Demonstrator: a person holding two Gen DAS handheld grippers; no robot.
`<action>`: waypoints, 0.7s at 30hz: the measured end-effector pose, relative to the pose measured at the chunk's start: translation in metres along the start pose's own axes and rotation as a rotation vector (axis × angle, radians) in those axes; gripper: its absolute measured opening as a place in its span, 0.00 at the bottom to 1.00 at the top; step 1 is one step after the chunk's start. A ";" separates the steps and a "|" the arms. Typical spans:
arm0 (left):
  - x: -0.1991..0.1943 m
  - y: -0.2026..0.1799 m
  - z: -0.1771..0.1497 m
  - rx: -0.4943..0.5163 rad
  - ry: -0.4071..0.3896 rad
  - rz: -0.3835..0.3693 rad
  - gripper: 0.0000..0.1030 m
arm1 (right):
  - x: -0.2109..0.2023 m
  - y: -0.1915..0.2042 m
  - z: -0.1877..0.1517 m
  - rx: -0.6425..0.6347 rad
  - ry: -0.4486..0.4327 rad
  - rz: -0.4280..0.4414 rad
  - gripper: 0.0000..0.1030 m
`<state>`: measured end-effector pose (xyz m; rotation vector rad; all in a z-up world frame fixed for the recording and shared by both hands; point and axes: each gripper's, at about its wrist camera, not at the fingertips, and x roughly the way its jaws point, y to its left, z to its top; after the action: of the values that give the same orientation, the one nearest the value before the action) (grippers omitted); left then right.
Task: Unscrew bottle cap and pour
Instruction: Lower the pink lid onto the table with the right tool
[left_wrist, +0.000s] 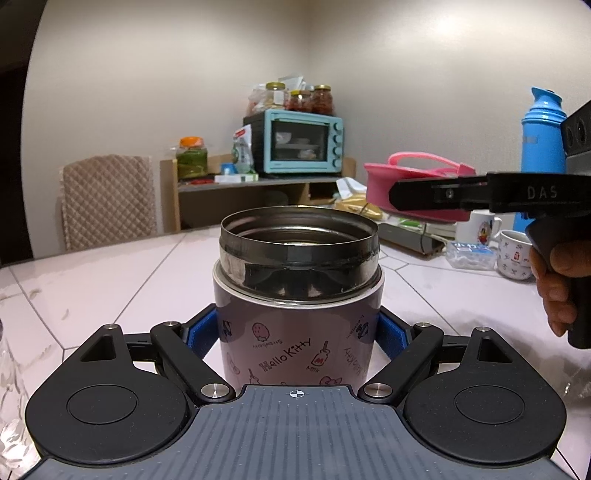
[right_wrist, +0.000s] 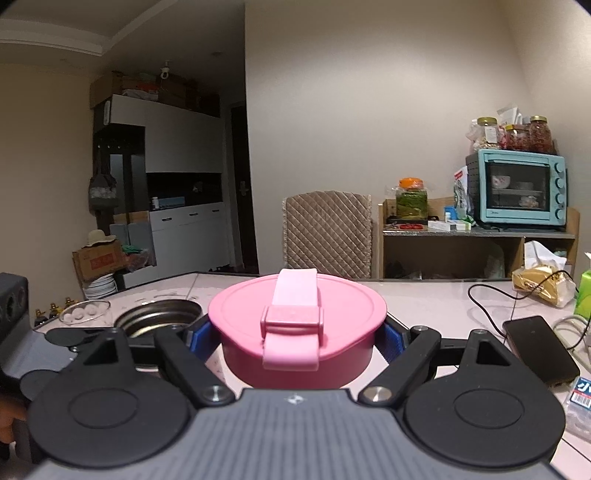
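A mauve Hello Kitty food jar (left_wrist: 295, 332) stands upright on the table, its steel mouth (left_wrist: 299, 236) uncovered. My left gripper (left_wrist: 297, 332) is shut on the jar's body, a blue pad against each side. The pink lid (right_wrist: 295, 317), with a pale strap handle across the top, sits between the blue pads of my right gripper (right_wrist: 297, 339), which is shut on it. In the left wrist view the lid (left_wrist: 380, 181) hangs to the right of the jar, above its rim, and a hand (left_wrist: 554, 280) holds the right gripper's grip. The jar's open mouth (right_wrist: 159, 317) lies left of the lid.
The pale tiled table (left_wrist: 110, 288) carries a glass bowl (right_wrist: 85, 312) at the left, a black phone (right_wrist: 539, 347) and cables at the right, mugs (left_wrist: 515, 254) and a blue flask (left_wrist: 543, 136). A quilted chair (left_wrist: 107, 199) and a shelf with a teal oven (left_wrist: 303, 142) stand behind.
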<state>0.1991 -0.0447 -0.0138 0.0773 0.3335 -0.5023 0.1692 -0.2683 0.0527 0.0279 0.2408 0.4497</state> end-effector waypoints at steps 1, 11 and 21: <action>0.000 0.000 0.000 0.000 0.000 0.001 0.87 | 0.000 0.000 -0.001 -0.001 0.003 -0.002 0.83; 0.001 -0.001 0.001 -0.005 0.000 0.006 0.87 | 0.004 0.001 -0.009 0.004 0.035 -0.029 0.83; 0.001 -0.002 0.001 -0.007 0.000 0.012 0.87 | 0.009 0.002 -0.019 0.010 0.081 -0.047 0.83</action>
<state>0.1993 -0.0466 -0.0130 0.0720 0.3349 -0.4894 0.1719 -0.2631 0.0324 0.0142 0.3224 0.4033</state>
